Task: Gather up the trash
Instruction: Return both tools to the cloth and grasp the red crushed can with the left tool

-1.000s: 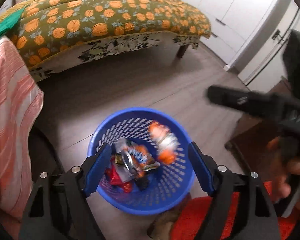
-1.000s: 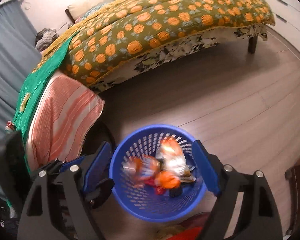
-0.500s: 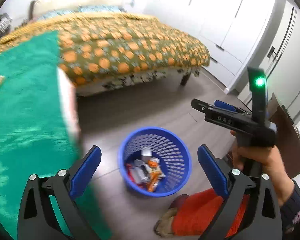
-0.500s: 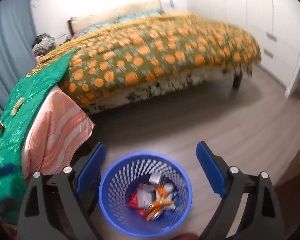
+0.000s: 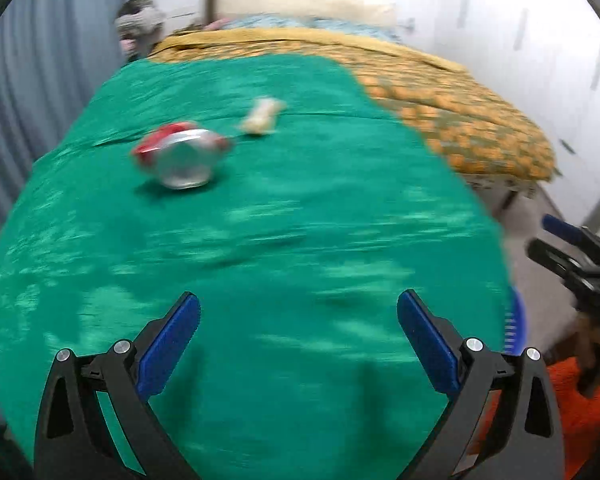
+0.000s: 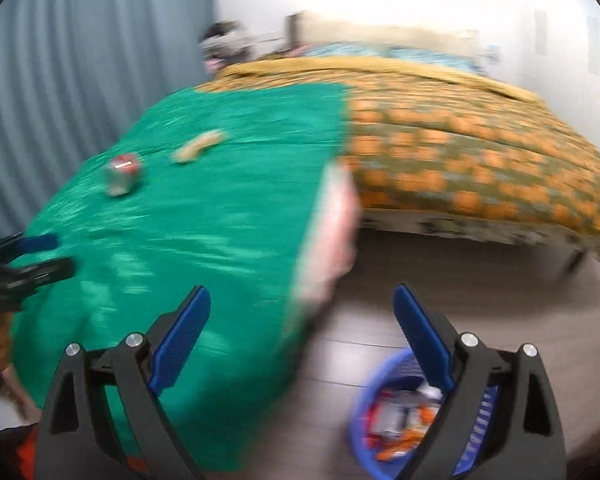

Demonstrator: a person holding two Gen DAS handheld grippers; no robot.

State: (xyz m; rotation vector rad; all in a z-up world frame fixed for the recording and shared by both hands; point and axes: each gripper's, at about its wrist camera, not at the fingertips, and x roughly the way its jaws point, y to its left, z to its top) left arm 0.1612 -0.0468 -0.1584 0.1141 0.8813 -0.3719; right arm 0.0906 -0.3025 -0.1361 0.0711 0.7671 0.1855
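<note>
A crushed red and silver can (image 5: 179, 155) lies on the green cloth (image 5: 260, 240) over the bed, with a pale wrapper (image 5: 262, 116) behind it. Both also show in the right wrist view: the can (image 6: 122, 174) and the wrapper (image 6: 198, 147). My left gripper (image 5: 298, 336) is open and empty above the green cloth. My right gripper (image 6: 300, 330) is open and empty, over the cloth's edge. The blue trash basket (image 6: 364, 412) with wrappers stands on the floor at lower right; only its rim (image 5: 516, 328) shows in the left wrist view.
The bed carries an orange-patterned quilt (image 6: 460, 152). A pink striped cloth (image 6: 332, 232) hangs at the bed's corner. A grey curtain (image 6: 80, 60) is at left. White cupboards (image 5: 560, 60) line the right wall. The floor is grey wood (image 6: 480, 292).
Both grippers have lifted and swung left from over the blue basket toward the green cloth on the bed. The can and wrapper have come into view. Both stay open.
</note>
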